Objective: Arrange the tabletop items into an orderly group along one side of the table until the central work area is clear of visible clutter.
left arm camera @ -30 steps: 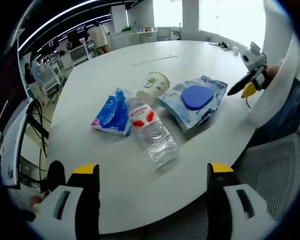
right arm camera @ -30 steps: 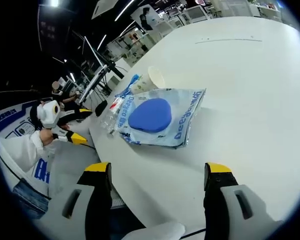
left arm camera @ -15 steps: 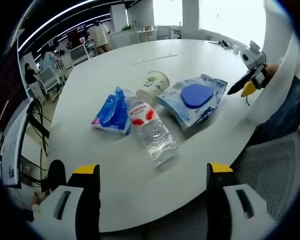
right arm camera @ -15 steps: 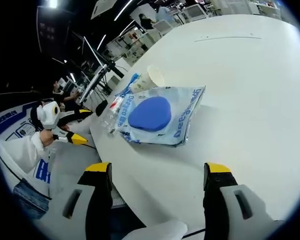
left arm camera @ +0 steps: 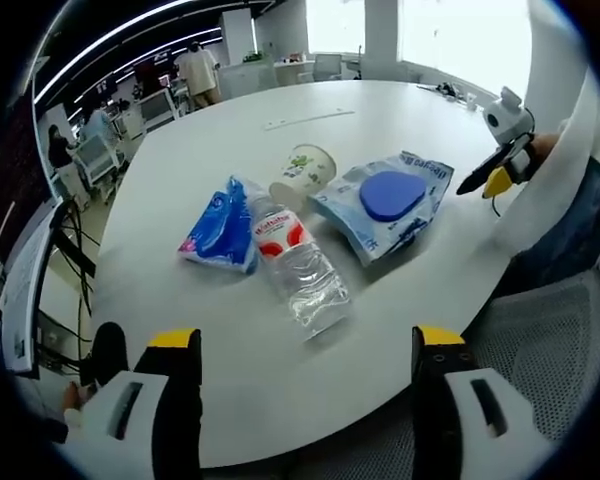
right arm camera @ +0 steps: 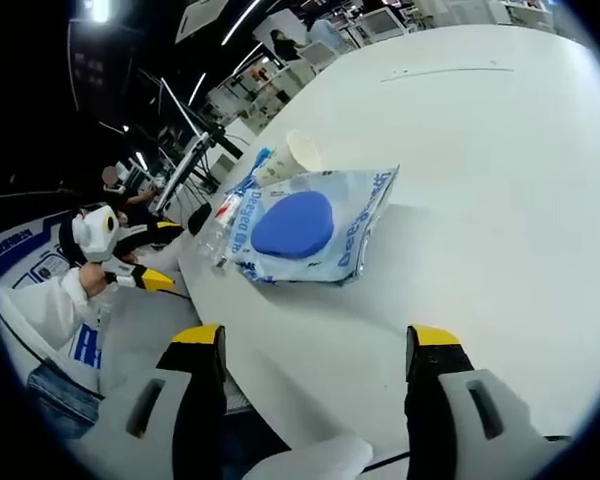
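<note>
Round white table [left arm camera: 380, 110]: carries four items clustered near its near edge.
Clear plastic water bottle [left arm camera: 300, 262]: lies on its side, touching the blue crinkled packet [left arm camera: 218, 228] at its left.
White paper cup [left arm camera: 305, 172]: tipped over, just behind bottle.
Clear bag holding a blue disc [left arm camera: 388, 200]: right of cup.

Blue lettering runs along the edge of the clear pouch [right arm camera: 310, 225] holding a blue pad, but it is too distorted to read with certainty. The water bottle [left arm camera: 298, 262] carries a red-and-white label, and the paper cup [left arm camera: 306, 171] a green print; neither is legible.
</note>
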Demonstrator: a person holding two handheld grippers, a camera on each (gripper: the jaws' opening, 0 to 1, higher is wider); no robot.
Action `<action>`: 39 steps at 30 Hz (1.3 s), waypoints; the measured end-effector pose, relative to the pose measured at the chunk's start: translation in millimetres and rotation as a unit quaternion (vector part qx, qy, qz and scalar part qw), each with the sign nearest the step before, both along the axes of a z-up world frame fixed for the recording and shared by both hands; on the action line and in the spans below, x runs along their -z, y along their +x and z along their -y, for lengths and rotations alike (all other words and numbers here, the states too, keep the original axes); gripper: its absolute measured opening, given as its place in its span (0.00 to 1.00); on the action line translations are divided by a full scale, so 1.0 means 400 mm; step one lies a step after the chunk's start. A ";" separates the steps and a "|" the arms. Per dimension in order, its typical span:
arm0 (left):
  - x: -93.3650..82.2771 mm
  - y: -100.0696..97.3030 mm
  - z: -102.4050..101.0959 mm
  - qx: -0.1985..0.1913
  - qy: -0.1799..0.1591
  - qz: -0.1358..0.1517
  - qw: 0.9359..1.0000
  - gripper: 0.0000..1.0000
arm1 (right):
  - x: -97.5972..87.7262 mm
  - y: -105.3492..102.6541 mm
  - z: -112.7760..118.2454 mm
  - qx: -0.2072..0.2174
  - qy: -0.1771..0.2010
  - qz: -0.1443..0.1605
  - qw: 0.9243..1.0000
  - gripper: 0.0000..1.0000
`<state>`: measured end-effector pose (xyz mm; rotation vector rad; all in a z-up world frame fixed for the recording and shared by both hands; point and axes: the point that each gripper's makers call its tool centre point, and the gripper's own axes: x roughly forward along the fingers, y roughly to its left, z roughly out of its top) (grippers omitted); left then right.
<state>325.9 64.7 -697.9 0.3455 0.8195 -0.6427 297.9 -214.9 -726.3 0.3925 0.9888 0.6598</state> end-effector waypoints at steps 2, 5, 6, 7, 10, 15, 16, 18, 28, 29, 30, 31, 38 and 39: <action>0.002 -0.001 0.000 -0.001 0.001 -0.003 1.000 0.89 | 0.000 0.000 0.001 0.001 0.000 0.000 1.000 0.73; 0.002 -0.003 0.002 -0.001 0.002 -0.004 1.000 0.88 | -0.002 0.001 0.001 0.003 0.001 0.000 1.000 0.73; 0.001 -0.003 0.003 -0.001 0.001 -0.003 1.000 0.88 | -0.002 0.000 0.001 0.003 0.001 0.000 1.000 0.73; 0.000 -0.003 0.004 -0.002 0.001 -0.003 1.000 0.88 | -0.002 0.000 0.000 0.003 0.001 0.000 1.000 0.73; 0.000 -0.005 0.008 -0.002 0.000 -0.004 1.000 0.87 | -0.002 0.000 -0.001 0.002 0.002 0.000 1.000 0.72; 0.002 -0.006 0.017 -0.013 -0.008 -0.009 1.000 0.85 | -0.002 0.002 0.004 0.006 0.001 0.000 1.000 0.72; 0.000 -0.004 0.020 -0.018 -0.012 -0.008 1.000 0.83 | -0.002 0.003 0.006 0.008 0.001 0.000 1.000 0.72; -0.009 0.000 0.035 -0.032 -0.029 -0.007 0.999 0.81 | -0.002 0.006 0.010 0.012 0.001 0.000 1.000 0.71; -0.009 -0.003 0.088 -0.046 -0.060 -0.007 0.997 0.74 | -0.001 0.004 0.015 0.011 -0.003 0.002 1.000 0.69; -0.007 -0.003 0.089 -0.046 -0.060 -0.008 0.997 0.74 | -0.001 0.004 0.016 0.012 -0.003 0.002 1.000 0.69; -0.002 -0.005 0.095 -0.045 -0.060 -0.012 0.997 0.73 | -0.002 0.006 0.017 0.013 -0.003 0.003 1.000 0.69; -0.001 -0.007 0.098 -0.045 -0.062 -0.014 0.997 0.73 | -0.001 0.008 0.018 0.014 -0.004 0.003 1.000 0.68; -0.002 -0.002 0.114 -0.072 -0.090 -0.015 0.993 0.68 | -0.007 0.022 0.016 0.011 -0.009 0.015 1.000 0.65; -0.002 -0.003 0.117 -0.075 -0.094 -0.016 0.993 0.68 | -0.006 0.023 0.014 0.009 -0.010 0.017 1.000 0.65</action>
